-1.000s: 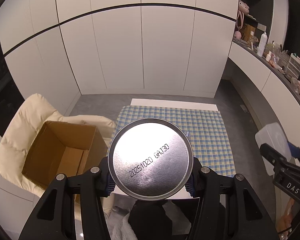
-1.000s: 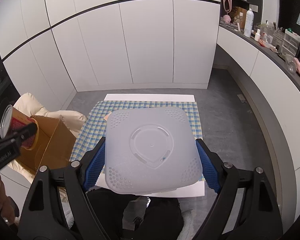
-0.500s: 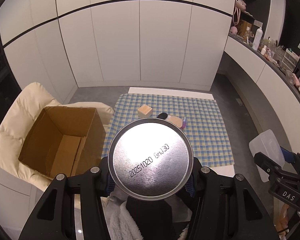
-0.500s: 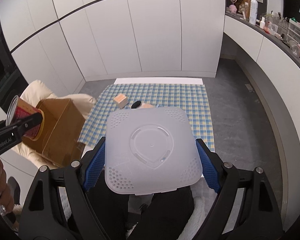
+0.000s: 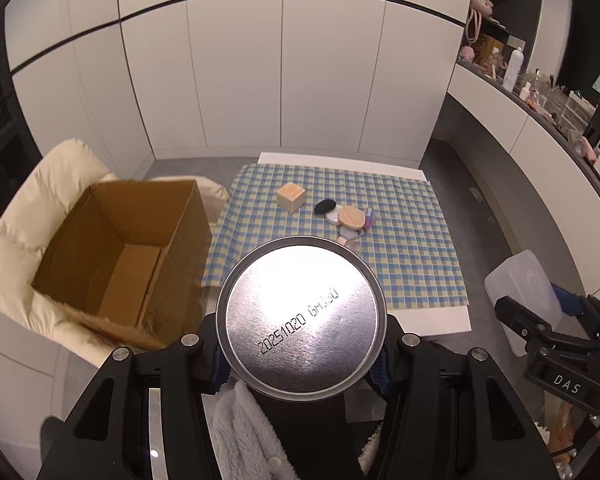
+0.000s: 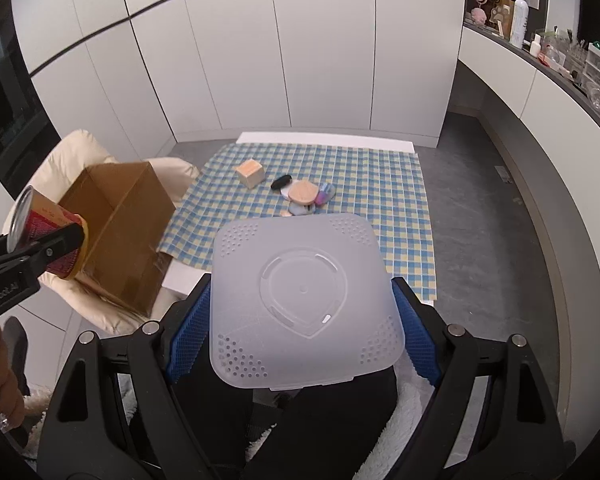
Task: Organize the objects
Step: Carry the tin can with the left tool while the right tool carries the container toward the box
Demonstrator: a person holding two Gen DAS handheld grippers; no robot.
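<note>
1. the left gripper (image 5: 300,354) is clamped on a metal can (image 5: 300,316), its flat end toward the camera.
2. the right gripper (image 6: 302,312) is clamped on a frosted plastic container (image 6: 304,304).
3. ahead of both, on a checked cloth (image 6: 380,184), lie a wooden cube (image 6: 250,173) and small, possibly cosmetic, items (image 6: 306,196).
4. an open cardboard box (image 5: 120,256) sits left of the left gripper.

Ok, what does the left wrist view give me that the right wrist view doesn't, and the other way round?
Only the left wrist view shows the can's stamped metal end and the open inside of the cardboard box, which looks empty. Only the right wrist view shows the can's red label and the frosted plastic container's perforated face, held in the right gripper. Both show the checked cloth, the wooden cube and the small pile beside it.
</note>
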